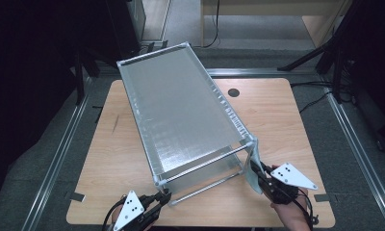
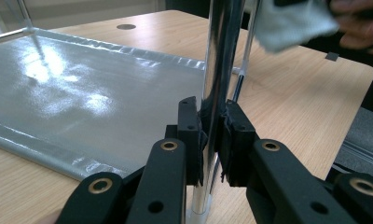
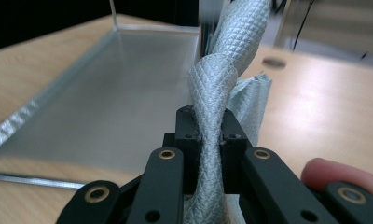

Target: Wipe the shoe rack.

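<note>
A chrome-framed rack (image 1: 181, 110) with a silver fabric top stands slantwise on the wooden table (image 1: 287, 125). At its front left corner my left gripper (image 1: 164, 196) is shut on the upright chrome pole (image 2: 219, 70), which the left gripper view shows clamped between the pads of the left gripper (image 2: 211, 126). A strip of quilted silver fabric (image 1: 250, 180) hangs at the rack's front right corner. My right gripper (image 1: 260, 173) is shut on it. In the right gripper view the twisted fabric (image 3: 217, 79) rises out of the right gripper (image 3: 211, 126).
The rack's lower silver shelf (image 2: 82, 93) lies just above the tabletop. A round cable hole (image 1: 234, 92) sits near the table's far edge. Metal floor rails (image 1: 60, 149) run along both sides of the table, and black stand legs (image 1: 320, 53) are at the back right.
</note>
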Motion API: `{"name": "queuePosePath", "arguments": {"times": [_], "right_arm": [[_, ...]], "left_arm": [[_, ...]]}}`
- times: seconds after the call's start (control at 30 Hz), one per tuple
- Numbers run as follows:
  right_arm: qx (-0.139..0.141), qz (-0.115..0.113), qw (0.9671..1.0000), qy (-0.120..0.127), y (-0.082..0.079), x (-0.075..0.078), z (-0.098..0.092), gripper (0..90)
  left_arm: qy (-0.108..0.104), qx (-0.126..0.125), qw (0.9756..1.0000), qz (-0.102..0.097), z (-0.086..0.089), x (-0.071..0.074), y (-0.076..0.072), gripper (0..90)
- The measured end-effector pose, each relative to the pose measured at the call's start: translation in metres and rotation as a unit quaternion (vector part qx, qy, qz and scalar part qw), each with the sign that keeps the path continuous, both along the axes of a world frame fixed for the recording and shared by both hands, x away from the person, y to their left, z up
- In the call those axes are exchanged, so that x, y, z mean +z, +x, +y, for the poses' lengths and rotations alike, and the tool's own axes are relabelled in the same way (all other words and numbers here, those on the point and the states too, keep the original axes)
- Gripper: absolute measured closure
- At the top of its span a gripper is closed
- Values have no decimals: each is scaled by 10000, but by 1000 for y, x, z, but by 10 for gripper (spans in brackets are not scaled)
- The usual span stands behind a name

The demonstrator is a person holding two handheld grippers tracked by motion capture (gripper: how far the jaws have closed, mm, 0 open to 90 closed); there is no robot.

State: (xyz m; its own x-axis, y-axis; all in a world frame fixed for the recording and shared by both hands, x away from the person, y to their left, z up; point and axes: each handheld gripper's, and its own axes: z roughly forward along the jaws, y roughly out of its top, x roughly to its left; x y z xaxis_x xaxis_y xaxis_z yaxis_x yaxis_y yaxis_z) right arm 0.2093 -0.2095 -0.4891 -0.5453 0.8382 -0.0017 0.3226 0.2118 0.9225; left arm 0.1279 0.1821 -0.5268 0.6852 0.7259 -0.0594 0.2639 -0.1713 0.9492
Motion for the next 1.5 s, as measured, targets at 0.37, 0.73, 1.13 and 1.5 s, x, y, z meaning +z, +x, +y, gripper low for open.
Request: {"name": "queuePosePath", "arguments": {"times": [0.37, 0.73, 1.13, 1.5], "right_arm": [[139, 668, 9968, -422, 12, -29, 4, 825], [138, -542, 9981, 250, -12, 22, 10, 820], [404, 341, 9965, -650, 2, -27, 40, 817], [-143, 496, 9971, -556, 9, -31, 39, 818]], "left_arm": [[-10, -51, 10000, 20, 1, 0, 1, 809], [8, -56, 10000, 15, 1, -1, 1, 809], [13, -69, 10000, 11, 1, -1, 1, 809], [14, -85, 10000, 3, 1, -1, 1, 809]]}}
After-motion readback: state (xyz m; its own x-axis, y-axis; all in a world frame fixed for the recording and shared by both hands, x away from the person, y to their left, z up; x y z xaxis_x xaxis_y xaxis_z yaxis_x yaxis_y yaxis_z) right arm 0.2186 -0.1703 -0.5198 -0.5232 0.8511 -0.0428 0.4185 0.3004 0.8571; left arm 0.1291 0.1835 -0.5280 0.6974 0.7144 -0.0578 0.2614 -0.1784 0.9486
